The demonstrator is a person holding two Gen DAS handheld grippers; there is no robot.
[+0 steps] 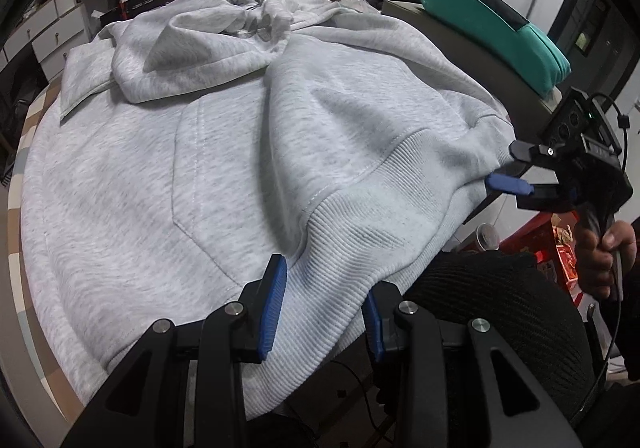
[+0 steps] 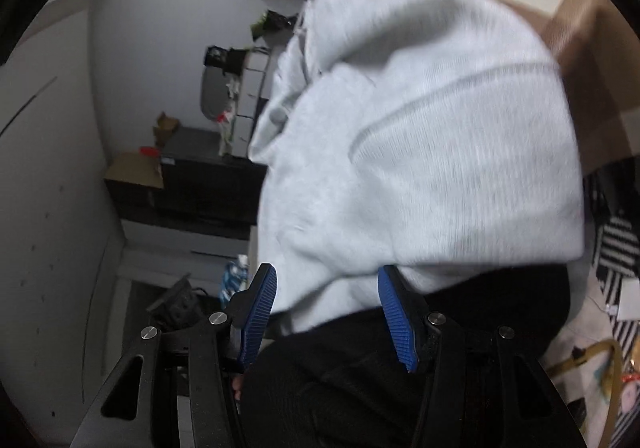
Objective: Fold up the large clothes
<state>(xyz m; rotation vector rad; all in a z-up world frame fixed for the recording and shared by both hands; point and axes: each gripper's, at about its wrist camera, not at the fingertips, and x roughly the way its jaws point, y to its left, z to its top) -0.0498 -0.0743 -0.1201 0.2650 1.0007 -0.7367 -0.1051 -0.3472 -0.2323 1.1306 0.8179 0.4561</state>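
Left gripper [image 1: 324, 312] stood partly open, ribbed hem of the grey hoodie [image 1: 224, 152] between its pads, not clamped. Right gripper [image 1: 506, 168] was wider open at the hem corner. Hoodie lay spread over the checked bed [image 1: 24, 184].

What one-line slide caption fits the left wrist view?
Both grippers, left gripper and right gripper, open at the ribbed hem of a grey hoodie spread on a table.
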